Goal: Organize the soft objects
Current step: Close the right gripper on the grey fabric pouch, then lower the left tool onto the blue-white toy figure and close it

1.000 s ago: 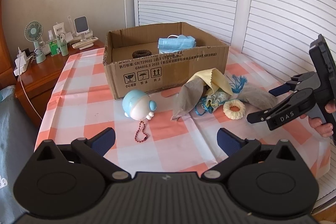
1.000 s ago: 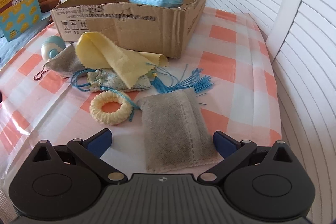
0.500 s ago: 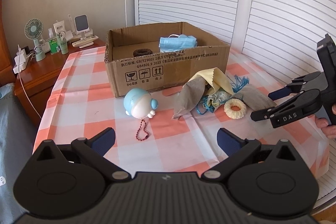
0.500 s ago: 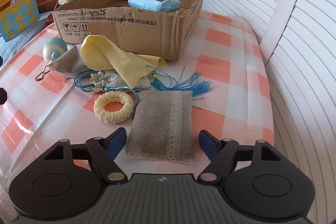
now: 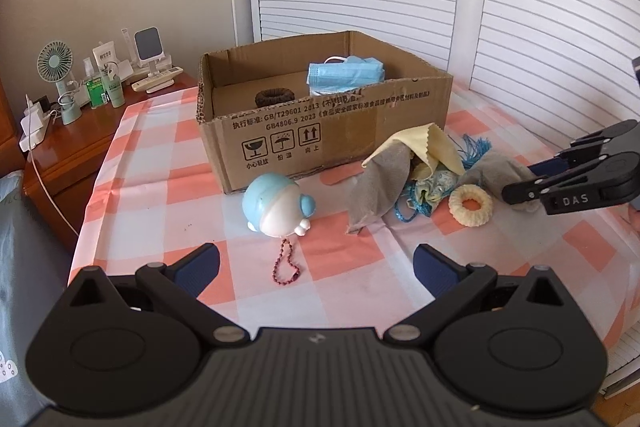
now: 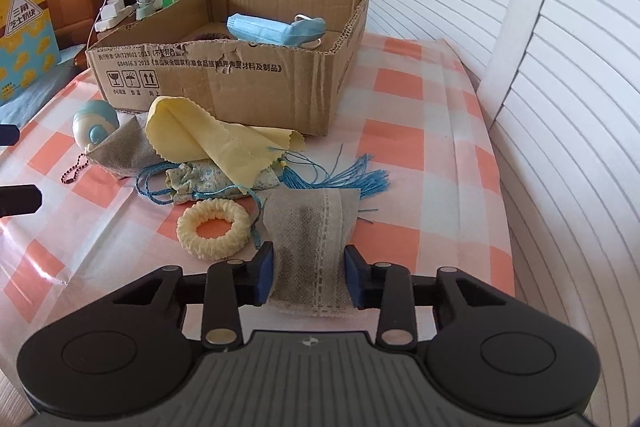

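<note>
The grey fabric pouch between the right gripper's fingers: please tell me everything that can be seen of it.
The grey fabric pouch is a flat, soft sachet of thin non-woven cloth, darker in the middle, with a pale stitched seam running along its length and crimped ends. It lies on the checked tablecloth, pinched narrow at the waist by the blue pads of the right hand-held gripper, which press on both its sides. Its far end fans out, lying against the blue tassel, beside the cream scrunchie.

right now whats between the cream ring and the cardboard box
In the right wrist view, the floral drawstring pouch and yellow cloth lie between the cream ring and cardboard box.
</note>
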Demonstrator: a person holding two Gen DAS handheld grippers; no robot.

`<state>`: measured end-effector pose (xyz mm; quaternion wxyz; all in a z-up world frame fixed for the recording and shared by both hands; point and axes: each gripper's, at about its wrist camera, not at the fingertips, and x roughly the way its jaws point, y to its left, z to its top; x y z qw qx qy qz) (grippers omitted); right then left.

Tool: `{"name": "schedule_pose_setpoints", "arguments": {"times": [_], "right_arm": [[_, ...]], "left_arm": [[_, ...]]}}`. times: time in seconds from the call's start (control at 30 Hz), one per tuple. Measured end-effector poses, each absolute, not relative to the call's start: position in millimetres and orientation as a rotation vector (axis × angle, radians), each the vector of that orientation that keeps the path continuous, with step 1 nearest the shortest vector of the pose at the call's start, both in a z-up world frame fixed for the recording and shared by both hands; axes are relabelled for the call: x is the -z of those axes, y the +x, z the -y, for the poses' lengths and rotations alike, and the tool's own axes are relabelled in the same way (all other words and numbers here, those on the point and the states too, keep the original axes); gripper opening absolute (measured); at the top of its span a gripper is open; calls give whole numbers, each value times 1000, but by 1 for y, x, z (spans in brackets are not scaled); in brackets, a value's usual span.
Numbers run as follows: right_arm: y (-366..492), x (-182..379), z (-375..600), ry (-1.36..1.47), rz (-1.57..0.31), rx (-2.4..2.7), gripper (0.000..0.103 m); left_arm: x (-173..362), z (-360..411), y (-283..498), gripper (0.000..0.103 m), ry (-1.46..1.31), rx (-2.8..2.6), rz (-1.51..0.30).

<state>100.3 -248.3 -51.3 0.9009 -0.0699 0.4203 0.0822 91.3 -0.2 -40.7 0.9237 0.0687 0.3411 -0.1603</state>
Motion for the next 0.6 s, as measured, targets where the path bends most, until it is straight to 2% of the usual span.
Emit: {"name": "schedule_pose_setpoints", "arguments": {"times": [0.23,0.3,0.37,0.5,0.6], "right_arm": [[77,49,257,-81,-872,-151,39],[72,50,258,-78,-872,-147,39],[70,51,257,-84,-867,-142,39],[70,51,253,-107,-862,-139,40],[73,50,253,-108,-855,-136,44]], "left_arm": [[51,-5,127,98,156,347,-706],[54,-7,139,92,166,355,-709],[58,-8,148,81,176,367,-718],[64,-9,163,76,175,397,-731],[65,-9,169,62,167,416,-732]]}}
